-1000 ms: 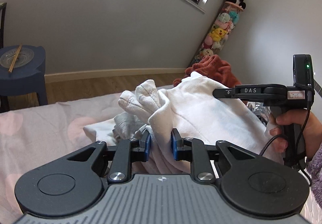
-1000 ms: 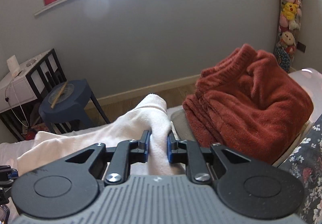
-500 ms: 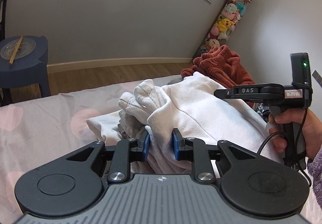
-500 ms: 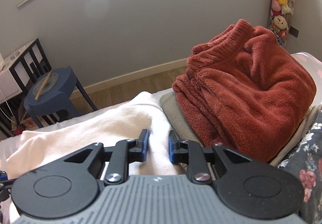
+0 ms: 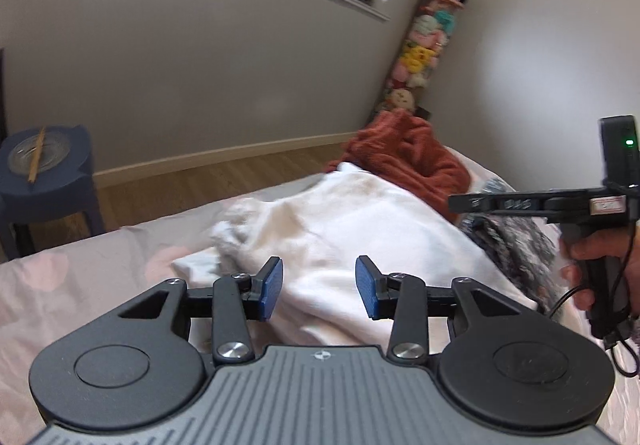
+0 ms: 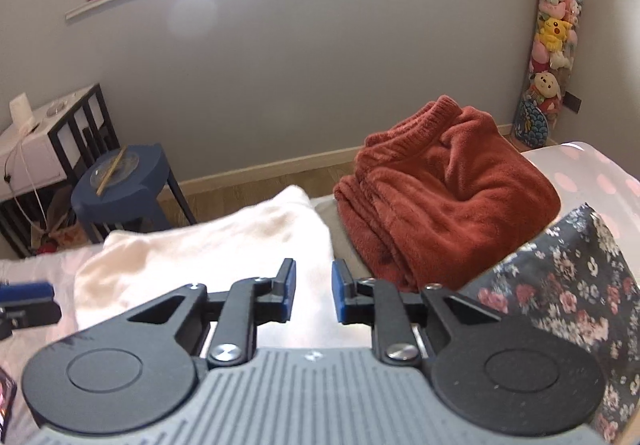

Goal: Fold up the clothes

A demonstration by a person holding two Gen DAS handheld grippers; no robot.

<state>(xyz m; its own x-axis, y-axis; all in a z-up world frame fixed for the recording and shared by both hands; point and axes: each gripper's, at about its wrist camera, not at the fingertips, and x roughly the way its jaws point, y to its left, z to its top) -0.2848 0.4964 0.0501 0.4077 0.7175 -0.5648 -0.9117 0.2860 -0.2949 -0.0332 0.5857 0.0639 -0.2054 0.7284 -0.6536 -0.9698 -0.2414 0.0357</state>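
Note:
A white garment (image 5: 340, 229) lies bunched on the pink bed, blurred in the left wrist view; it also shows in the right wrist view (image 6: 208, 245). My left gripper (image 5: 319, 287) is open just above its near edge, holding nothing. My right gripper (image 6: 314, 291) is open over the garment's right end, its pads apart from the cloth. The right gripper also shows from the side in the left wrist view (image 5: 456, 203), held by a hand at the right.
A folded rust-red fleece (image 6: 444, 189) lies on the bed beyond the white garment. A dark floral cloth (image 6: 572, 285) lies at the right. A blue stool (image 6: 120, 181) with a dish stands on the wood floor by the wall. A plush-toy column (image 6: 554, 41) stands in the corner.
Both grippers have opened and let go of the white garment, which has dropped flatter onto the bed. The left gripper has pulled back and up a little.

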